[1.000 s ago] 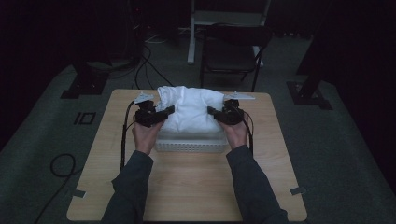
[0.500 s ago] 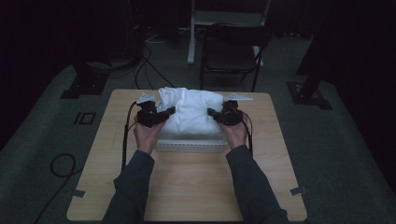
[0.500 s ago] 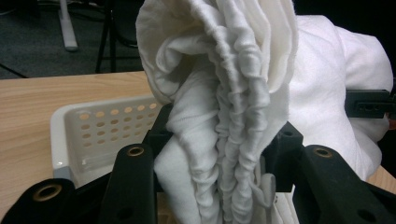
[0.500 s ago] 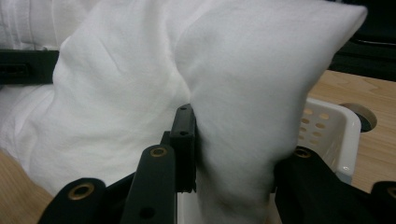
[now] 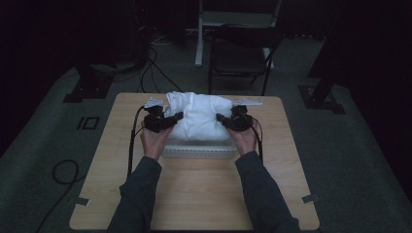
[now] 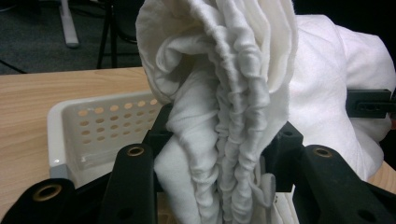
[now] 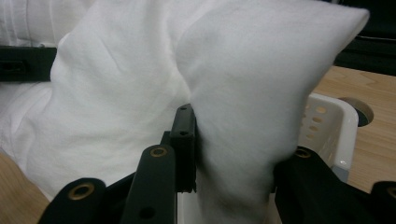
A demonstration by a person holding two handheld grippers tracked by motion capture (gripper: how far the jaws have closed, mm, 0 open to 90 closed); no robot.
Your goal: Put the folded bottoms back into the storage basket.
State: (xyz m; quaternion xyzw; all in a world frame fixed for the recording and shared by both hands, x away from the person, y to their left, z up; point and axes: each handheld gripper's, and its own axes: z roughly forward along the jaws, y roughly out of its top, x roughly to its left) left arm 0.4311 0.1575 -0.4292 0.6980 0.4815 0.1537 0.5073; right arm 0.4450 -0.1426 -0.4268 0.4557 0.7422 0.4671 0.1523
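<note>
I see a light wooden table filling the lower middle of the high view, standing on a grey carpeted floor. Directly on the tabletop, just above the frame's centre, sits a white perforated plastic basket, its long front wall facing me. In the left gripper view, its holed wall and rounded corner show at centre left against bare wood. In the right gripper view, a basket corner appears at right, and a round hole in the tabletop lies just beyond it. Small grey tabs mark the table's lower edges.
</note>
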